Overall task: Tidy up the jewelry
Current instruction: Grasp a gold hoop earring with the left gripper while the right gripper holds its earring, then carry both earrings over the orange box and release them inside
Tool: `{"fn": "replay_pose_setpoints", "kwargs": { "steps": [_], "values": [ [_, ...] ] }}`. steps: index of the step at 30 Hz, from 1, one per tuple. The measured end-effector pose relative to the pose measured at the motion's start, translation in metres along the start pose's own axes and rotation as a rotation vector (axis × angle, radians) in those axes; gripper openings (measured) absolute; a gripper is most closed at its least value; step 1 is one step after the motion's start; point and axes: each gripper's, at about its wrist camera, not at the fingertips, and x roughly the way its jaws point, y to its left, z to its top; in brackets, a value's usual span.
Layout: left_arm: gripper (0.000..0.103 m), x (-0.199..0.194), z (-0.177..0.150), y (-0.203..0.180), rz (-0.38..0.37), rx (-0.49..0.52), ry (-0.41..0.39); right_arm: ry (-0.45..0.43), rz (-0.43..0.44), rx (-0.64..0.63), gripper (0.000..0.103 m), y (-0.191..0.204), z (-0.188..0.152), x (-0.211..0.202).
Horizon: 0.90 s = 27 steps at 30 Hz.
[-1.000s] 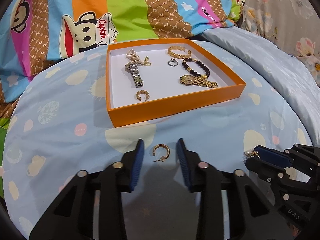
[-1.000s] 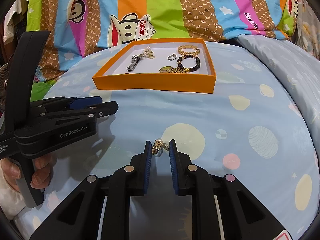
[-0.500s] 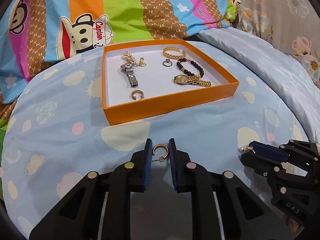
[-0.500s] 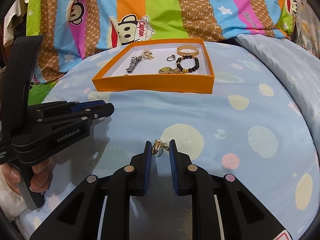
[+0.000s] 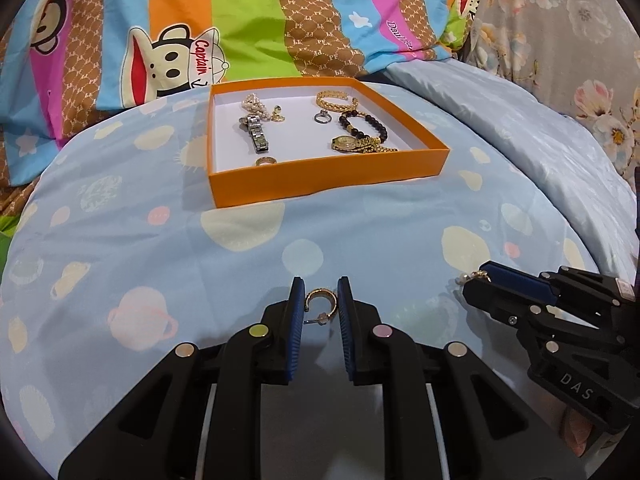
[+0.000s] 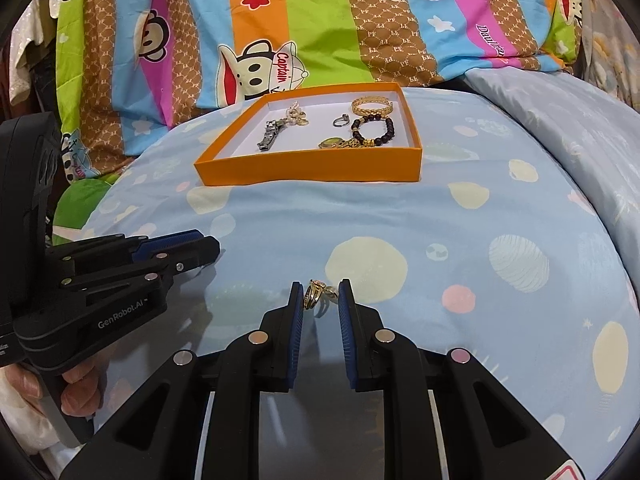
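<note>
My left gripper (image 5: 319, 300) is shut on a gold hoop earring (image 5: 320, 298), held above the blue bedsheet, well short of the orange tray (image 5: 328, 182). My right gripper (image 6: 320, 300) is shut on a gold pearl earring (image 6: 316, 295); it also shows in the left wrist view (image 5: 476, 278), low at the right. The tray (image 6: 312, 168) holds a silver watch (image 5: 256, 134), a gold watch (image 5: 356, 144), a black bead bracelet (image 5: 366, 122), a gold bracelet (image 5: 334, 100), rings and a pearl piece.
A bright cartoon-print blanket (image 5: 240, 20) lies behind the tray. A pale blue quilt (image 5: 540, 140) rises at the right. My left gripper's body and the hand holding it fill the left of the right wrist view (image 6: 100, 300).
My left gripper closed on the hoop earring and lifted it, pulling back from the tray. My right gripper kept its hold on the pearl earring and barely moved.
</note>
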Motion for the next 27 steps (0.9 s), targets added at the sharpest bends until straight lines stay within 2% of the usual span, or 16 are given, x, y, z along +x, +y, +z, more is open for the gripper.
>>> {"fn": "replay_pose_setpoints", "kwargs": {
  "steps": [3, 9, 14, 21, 27],
  "values": [
    [0.016, -0.01, -0.007, 0.001, 0.007, -0.005, -0.018, -0.01, 0.021, 0.021, 0.017, 0.001, -0.007, -0.008],
    [0.016, -0.029, -0.021, 0.003, -0.004, -0.023, -0.005, -0.026, 0.039, 0.021, 0.017, 0.003, -0.016, -0.023],
    [0.016, -0.054, -0.014, 0.007, 0.0, -0.039, -0.051, -0.059, 0.051, 0.019, 0.017, 0.001, -0.009, -0.042],
    [0.016, -0.076, 0.032, 0.007, 0.035, -0.029, -0.15, -0.13, 0.027, -0.038, 0.016, 0.005, 0.031, -0.06],
    [0.016, -0.07, 0.096, 0.007, 0.098, -0.016, -0.246, -0.212, 0.0, -0.063, 0.017, 0.005, 0.087, -0.058]
  ]
}}
